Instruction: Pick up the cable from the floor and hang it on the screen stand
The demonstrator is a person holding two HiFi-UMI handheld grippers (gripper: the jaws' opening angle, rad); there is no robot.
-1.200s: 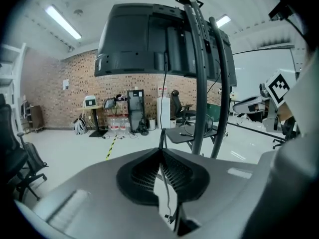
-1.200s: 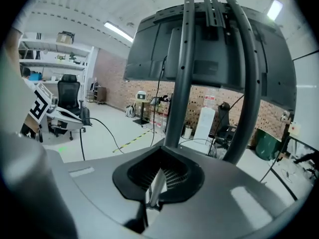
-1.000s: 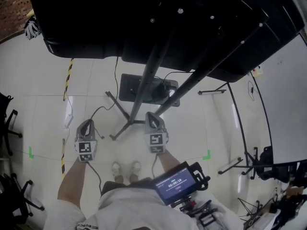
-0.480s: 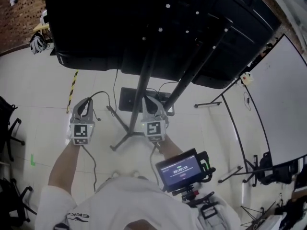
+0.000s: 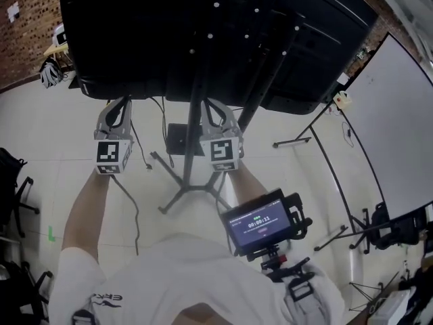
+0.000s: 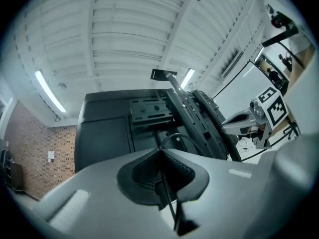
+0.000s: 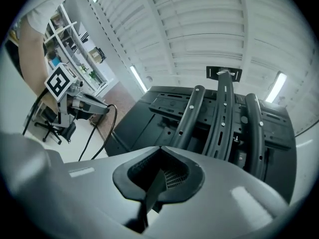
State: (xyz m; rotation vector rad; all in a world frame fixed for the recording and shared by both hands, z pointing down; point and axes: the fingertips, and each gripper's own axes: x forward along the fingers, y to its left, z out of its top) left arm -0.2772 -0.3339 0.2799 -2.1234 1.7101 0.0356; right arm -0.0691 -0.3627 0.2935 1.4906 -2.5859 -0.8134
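Observation:
The big black screen fills the top of the head view, carried on the screen stand with its splayed feet on the pale floor. Both grippers are raised just under the screen's back. My left gripper is shut on the thin black cable, which hangs down past my left arm. In the left gripper view the cable runs between the pads and loops above them. My right gripper, beside the stand's post, is shut on a dark stretch of cable. From there the left gripper shows with cable hanging from it.
A black base plate lies on the floor behind the stand. A whiteboard on a thin-legged frame stands at the right. Office chairs line the left edge. A small monitor rides at my chest.
Both grippers have risen from near the floor to just under the screen's back, lifting the cable with them. My view has tilted up with them.

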